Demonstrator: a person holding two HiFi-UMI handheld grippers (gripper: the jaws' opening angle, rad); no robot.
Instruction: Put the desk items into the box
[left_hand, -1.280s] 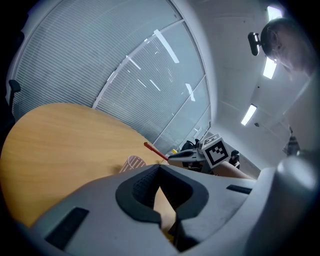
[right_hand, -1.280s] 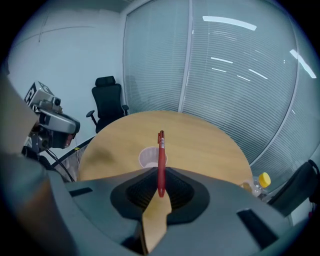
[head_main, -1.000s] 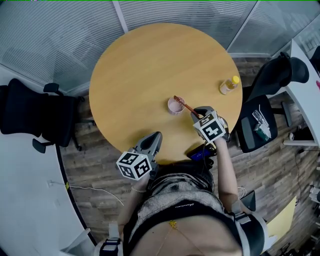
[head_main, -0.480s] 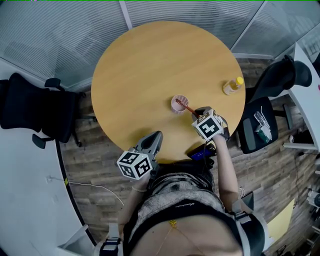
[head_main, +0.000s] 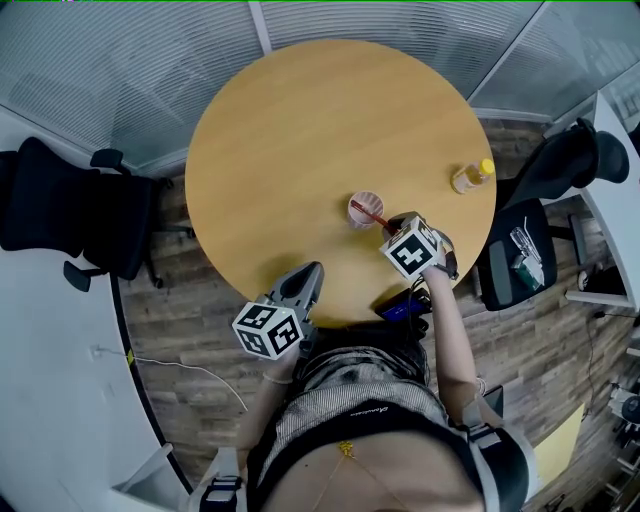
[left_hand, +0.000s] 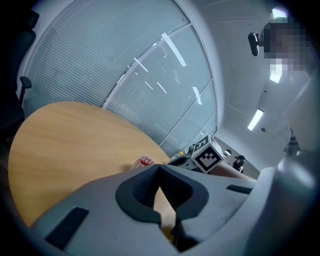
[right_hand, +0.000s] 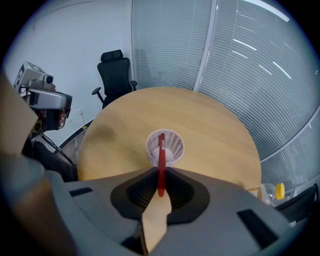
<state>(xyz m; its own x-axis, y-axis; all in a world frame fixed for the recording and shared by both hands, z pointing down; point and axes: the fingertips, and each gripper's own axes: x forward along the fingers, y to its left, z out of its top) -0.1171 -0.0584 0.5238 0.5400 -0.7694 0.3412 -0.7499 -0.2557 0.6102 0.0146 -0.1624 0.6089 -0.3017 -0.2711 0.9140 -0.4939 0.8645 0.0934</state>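
— What does the thing look like?

— A slim, glossy red pen (right_hand: 161, 160), lying straight along the line of the right gripper (right_hand: 161, 175).

— And the hold on it?

— The jaws are closed onto the pen's near end, which sits pinched between the dark ribbed pads. The rest juts out ahead of the tips.

— Where does it reach?

— Straight ahead of the gripper stands a white slotted cup (right_hand: 172, 145) on the round wooden table (head_main: 300, 150). The pen's far end lies over the cup's mouth. I cannot tell whether it dips inside.

— The other tool?

— The left gripper (left_hand: 159, 172) hangs at the table's near edge, pads meeting at the tips, nothing between them. The cup is ahead of it, to its right.
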